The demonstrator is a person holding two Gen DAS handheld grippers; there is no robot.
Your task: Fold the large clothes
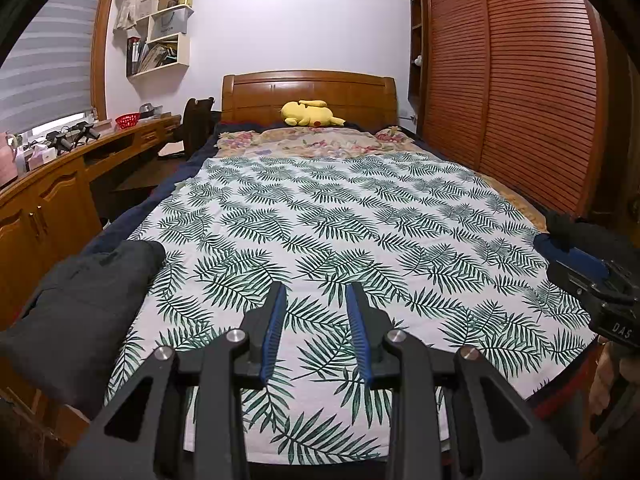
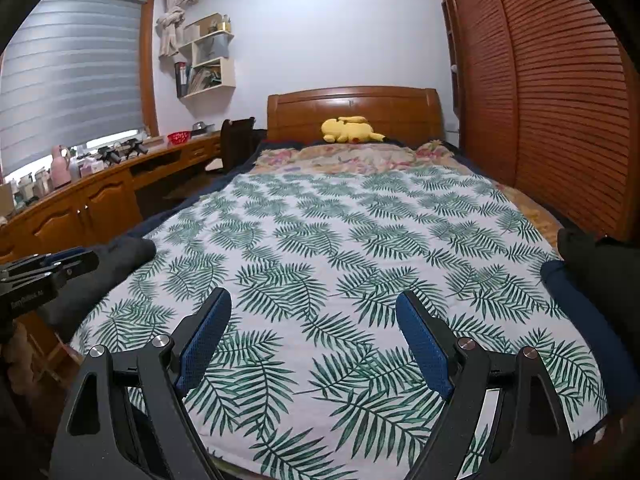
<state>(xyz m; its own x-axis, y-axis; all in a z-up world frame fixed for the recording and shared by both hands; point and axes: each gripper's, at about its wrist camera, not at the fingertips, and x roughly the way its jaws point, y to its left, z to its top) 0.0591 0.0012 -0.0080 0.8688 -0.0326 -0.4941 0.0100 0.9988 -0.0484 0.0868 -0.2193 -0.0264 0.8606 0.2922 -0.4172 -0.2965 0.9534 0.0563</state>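
Note:
A dark grey folded garment (image 1: 84, 312) lies on the bed's front left corner; it also shows in the right wrist view (image 2: 100, 280). A dark pile of black and navy clothes (image 2: 592, 292) lies at the bed's right edge, also in the left wrist view (image 1: 576, 236). My left gripper (image 1: 316, 292) is open and empty, held above the leaf-print sheet (image 1: 340, 216) near the foot of the bed. My right gripper (image 2: 314, 300) is open wide and empty above the same sheet (image 2: 340, 240). Each gripper shows at the edge of the other's view.
A yellow plush toy (image 1: 310, 114) lies by the wooden headboard (image 1: 308, 92). A floral blanket (image 1: 312, 142) covers the bed's head. A wooden desk (image 1: 60, 184) with clutter runs along the left. Slatted wardrobe doors (image 1: 516, 80) stand on the right.

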